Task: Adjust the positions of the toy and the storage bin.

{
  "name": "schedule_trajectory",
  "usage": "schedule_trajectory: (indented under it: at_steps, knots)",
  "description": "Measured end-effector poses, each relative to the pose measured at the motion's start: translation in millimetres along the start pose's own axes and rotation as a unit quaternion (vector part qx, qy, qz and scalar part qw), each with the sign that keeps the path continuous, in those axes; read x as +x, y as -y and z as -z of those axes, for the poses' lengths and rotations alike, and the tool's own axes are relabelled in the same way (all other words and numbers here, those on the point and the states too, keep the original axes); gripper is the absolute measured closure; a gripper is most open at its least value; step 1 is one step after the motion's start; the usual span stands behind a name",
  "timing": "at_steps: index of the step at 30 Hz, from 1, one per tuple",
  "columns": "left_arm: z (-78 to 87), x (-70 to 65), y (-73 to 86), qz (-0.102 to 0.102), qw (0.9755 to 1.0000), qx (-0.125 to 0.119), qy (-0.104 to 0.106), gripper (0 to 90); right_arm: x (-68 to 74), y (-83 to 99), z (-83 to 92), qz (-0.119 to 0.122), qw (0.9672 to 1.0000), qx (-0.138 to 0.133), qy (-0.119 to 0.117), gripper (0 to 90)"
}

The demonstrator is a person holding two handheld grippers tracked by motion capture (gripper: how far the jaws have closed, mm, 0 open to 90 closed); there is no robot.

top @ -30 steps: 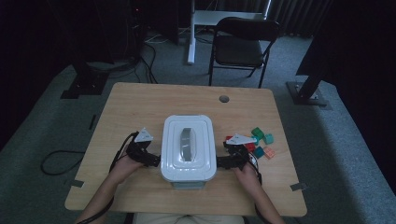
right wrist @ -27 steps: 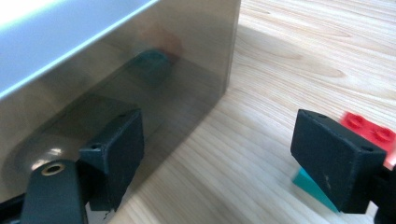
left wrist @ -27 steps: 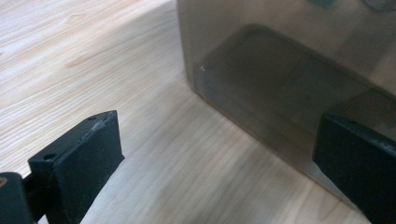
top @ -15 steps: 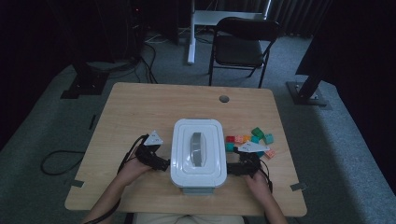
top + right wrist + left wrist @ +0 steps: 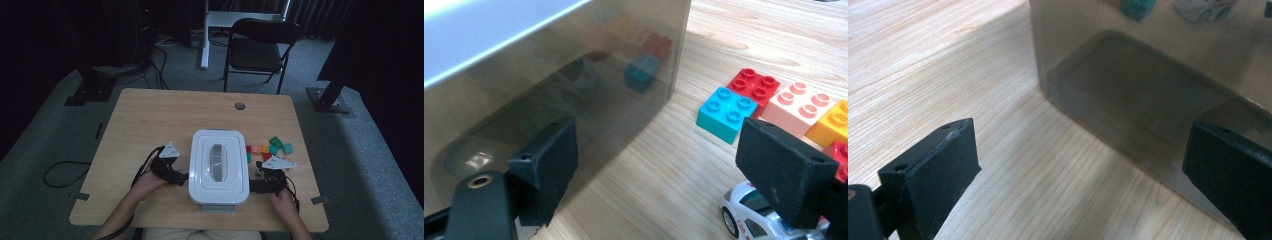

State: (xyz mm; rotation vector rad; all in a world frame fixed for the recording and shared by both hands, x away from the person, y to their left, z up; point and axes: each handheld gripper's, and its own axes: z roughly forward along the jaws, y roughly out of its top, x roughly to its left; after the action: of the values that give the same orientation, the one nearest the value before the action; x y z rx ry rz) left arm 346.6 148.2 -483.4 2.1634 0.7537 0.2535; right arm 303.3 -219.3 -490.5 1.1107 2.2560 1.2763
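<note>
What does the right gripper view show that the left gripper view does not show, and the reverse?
Right gripper view: a row of bricks on the table beside the box, and a white toy car under one jaw. Left gripper view: the box's floor, with bare table beside it. Both: the box's smoky wall, a teal brick seen through it, and open black jaws.

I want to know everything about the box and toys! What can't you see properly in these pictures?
- High view: the white lid hides the inside of the box.
- High view: the bricks are too small to count.
- Right gripper view: the toy car is half hidden behind the right gripper.
- Left gripper view: toys look blurry through the tinted wall.
</note>
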Motion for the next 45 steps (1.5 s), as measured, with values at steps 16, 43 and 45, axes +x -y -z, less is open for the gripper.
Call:
schedule_trajectory:
  at_steps: [16,43,45]
  knots:
    - [1.5,-0.9,6.5,0.0,0.9997,-0.026,0.001,1.9,-13.6,13.1,19.8,-0.01,0.9998,-0.018,0.004,13.5]
    - [59.7,-5.5,23.9,0.05,0.9983,-0.024,-0.016,1.9,-49.0,61.0,32.3,-0.014,0.993,0.081,0.084,12.8]
    - [65.7,-10.7,19.2,0.051,0.9983,-0.026,-0.016,1.9,-48.6,61.0,32.1,-0.011,0.9929,0.083,0.085,12.7]
